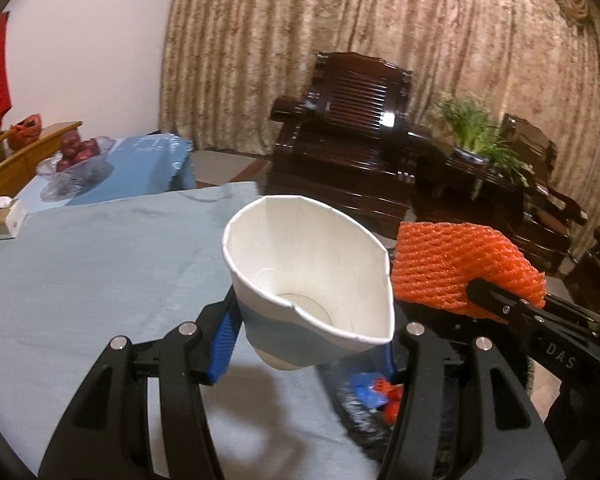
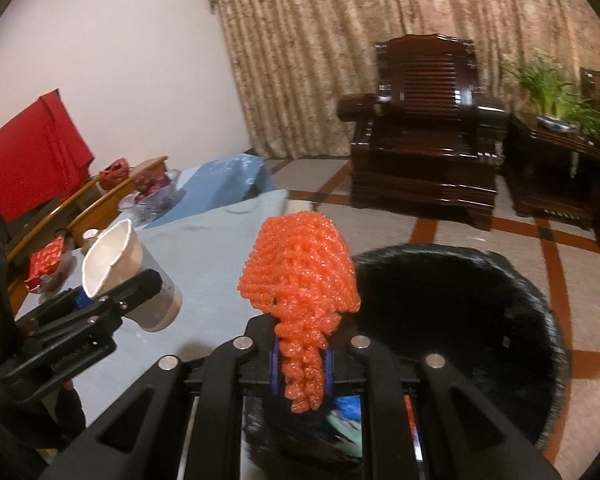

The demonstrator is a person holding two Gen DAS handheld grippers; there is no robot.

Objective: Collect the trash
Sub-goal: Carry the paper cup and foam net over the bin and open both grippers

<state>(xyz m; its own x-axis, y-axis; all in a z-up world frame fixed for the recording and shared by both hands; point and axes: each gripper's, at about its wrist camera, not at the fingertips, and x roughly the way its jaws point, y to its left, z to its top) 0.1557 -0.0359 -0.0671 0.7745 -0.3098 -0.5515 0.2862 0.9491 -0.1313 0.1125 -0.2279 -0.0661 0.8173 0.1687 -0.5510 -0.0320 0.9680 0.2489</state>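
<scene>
the left gripper (image 1: 308, 344) has its jaws about half open, pressed against the sides of a white paper cup with a grey-blue band (image 1: 308, 276); the squeeze has bent the cup's rim from round into a pointed oval with a small nick at the near edge. the right gripper (image 2: 302, 356) has its jaws nearly closed, pinching the lower tail of an orange foam fruit net (image 2: 300, 276), which bunches out above them in a loose, knobbly clump.

in the left wrist view the cup fills the middle of the frame, above the pale blue cloth-covered counter (image 1: 80, 280), with the net just to its right. in the right wrist view the net sits centre frame, and a black round trash bin lined with a black bag (image 2: 460, 320) opens at the lower right, beside the counter's edge, with blue and red scraps already inside near the bottom of the frame.

the likely trouble is in the release. the cup is held by its thin deformed wall, so it could slip or spring out sideways if the grip eases before it is over the bin, landing on the counter or the floor. the net is light and springy and is pinched only by its tail; it may cling to the blue pads (image 2: 274, 364) or drift wide of the bin's mouth. the two grippers are close together, so they could knock each other over the opening.
</scene>
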